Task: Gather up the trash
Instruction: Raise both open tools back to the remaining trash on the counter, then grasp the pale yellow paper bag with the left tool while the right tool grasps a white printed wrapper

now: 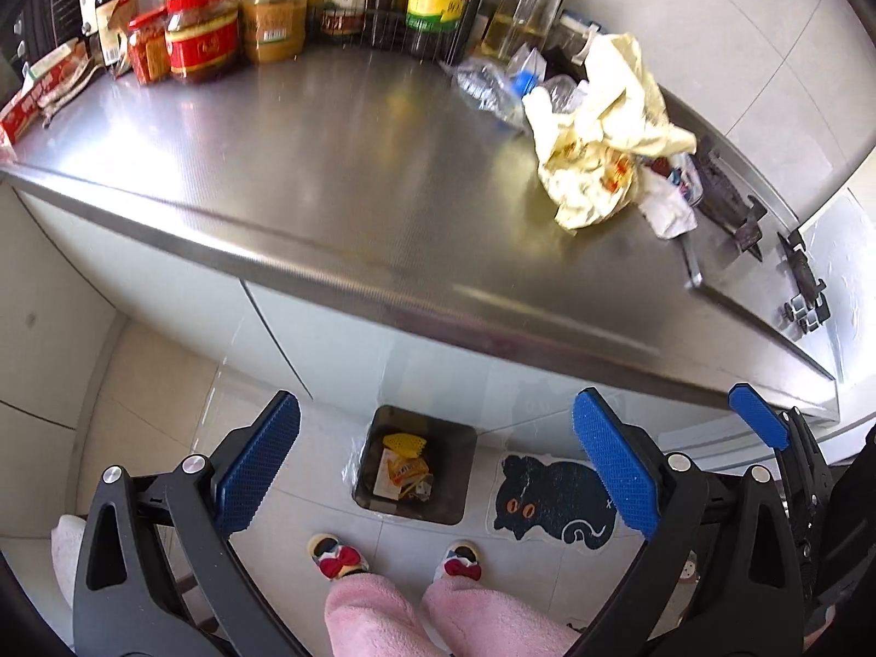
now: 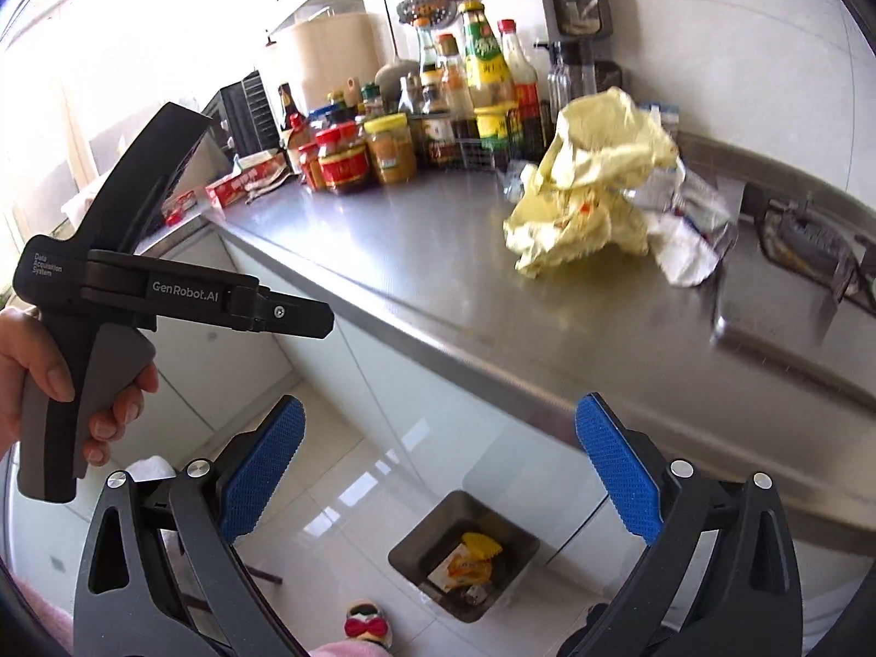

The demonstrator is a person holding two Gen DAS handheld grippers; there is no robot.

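A crumpled yellow wrapper (image 1: 597,137) lies on the steel counter (image 1: 328,164) at the right, with a white wrapper (image 1: 665,208) beside it and a crushed clear plastic bottle (image 1: 493,85) behind it. A square trash bin (image 1: 413,468) stands on the floor below the counter and holds several wrappers. My left gripper (image 1: 438,465) is open and empty, held above the bin. My right gripper (image 2: 438,471) is open and empty, above the same bin (image 2: 465,553). The yellow wrapper (image 2: 591,191) and white wrapper (image 2: 684,241) also show in the right wrist view.
Jars and sauce bottles (image 1: 219,27) crowd the counter's back left. A gas hob (image 1: 733,202) lies at the counter's right end. A cat-shaped mat (image 1: 553,498) lies beside the bin. The person's slippered feet (image 1: 394,558) stand in front of the bin. The left gripper's handle (image 2: 109,295) shows at left.
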